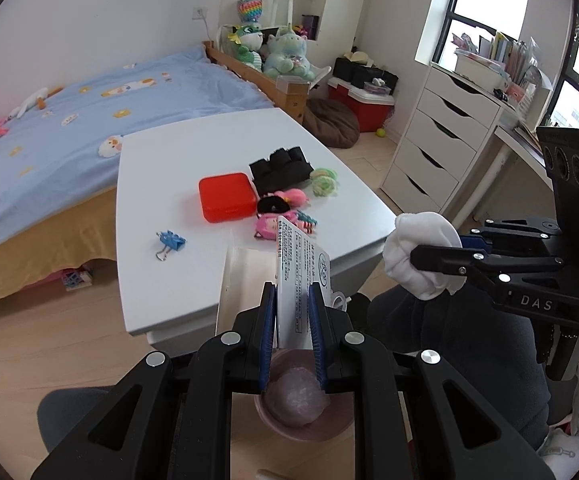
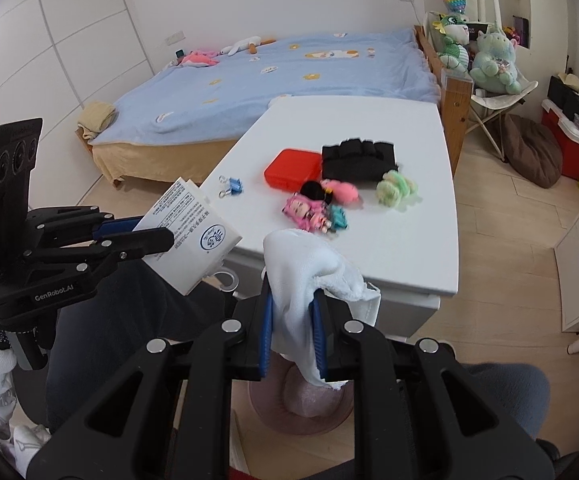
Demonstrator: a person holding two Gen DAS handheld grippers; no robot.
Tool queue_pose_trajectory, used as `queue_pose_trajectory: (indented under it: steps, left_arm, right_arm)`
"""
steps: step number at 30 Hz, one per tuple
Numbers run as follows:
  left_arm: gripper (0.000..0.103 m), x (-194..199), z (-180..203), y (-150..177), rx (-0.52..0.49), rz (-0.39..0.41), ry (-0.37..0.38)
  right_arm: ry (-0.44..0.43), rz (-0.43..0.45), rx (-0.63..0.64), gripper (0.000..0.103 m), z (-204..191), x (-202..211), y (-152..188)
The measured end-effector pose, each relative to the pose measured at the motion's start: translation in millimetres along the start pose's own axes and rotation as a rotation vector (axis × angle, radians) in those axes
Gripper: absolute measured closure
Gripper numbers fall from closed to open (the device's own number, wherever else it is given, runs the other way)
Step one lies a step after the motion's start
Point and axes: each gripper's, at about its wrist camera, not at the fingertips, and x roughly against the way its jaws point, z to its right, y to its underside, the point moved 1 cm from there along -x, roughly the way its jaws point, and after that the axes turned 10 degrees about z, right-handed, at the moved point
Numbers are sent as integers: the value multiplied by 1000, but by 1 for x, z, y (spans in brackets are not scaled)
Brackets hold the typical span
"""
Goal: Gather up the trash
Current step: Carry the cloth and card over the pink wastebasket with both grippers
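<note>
My left gripper (image 1: 292, 292) is shut on a white printed paper packet (image 1: 299, 268), held upright above a pink trash bin (image 1: 301, 420) on the floor. The packet also shows in the right wrist view (image 2: 193, 236), held by the left gripper (image 2: 169, 236). My right gripper (image 2: 291, 292) is shut on a crumpled white cloth (image 2: 309, 272) above the same bin (image 2: 301, 412). In the left wrist view the right gripper (image 1: 413, 258) holds the cloth (image 1: 421, 256) off the table's near corner.
The white table (image 1: 161, 272) holds a red case (image 1: 227, 197), a blue binder clip (image 1: 170, 242), a black glove (image 1: 281, 172), pink dolls (image 1: 285, 216) and a green plush (image 1: 323, 181). A bed (image 1: 69, 128) lies behind, white drawers (image 1: 441, 140) to the right.
</note>
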Motion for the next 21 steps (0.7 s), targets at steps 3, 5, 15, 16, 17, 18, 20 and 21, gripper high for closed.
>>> queue_pose_trajectory:
  steps: [3,5,15,16,17,18,20,21]
  left_arm:
    - [86,0,5,12,2,-11,10]
    - [86,1,7,21,10,-19,18]
    - [86,2,10,54,28,-62,31]
    - [86,2,9,55,30,-63,30]
    - [86,2,9,56,30,-64,29]
    - [86,2,9,56,31,-65,29]
    - [86,2,8,55,33,-64,28]
    - [86,2,8,56,33,-64,27]
  right_arm:
    - [-4,-24,9,86,-4,1,16]
    - [-9,-38,12,86,-7,2,25]
    - [-53,-96,-16,82,-11,-8,60]
    - [-52,-97,-21,79,-10,-9,60]
    - [-48,-94,-27,59,-9,-9,60]
    - [-42,-85,-32,33,-8,-8,60]
    - [-38,-75,-39,21,-7,-7,58]
    - [-27,-75,-38,14,-6,-8,57]
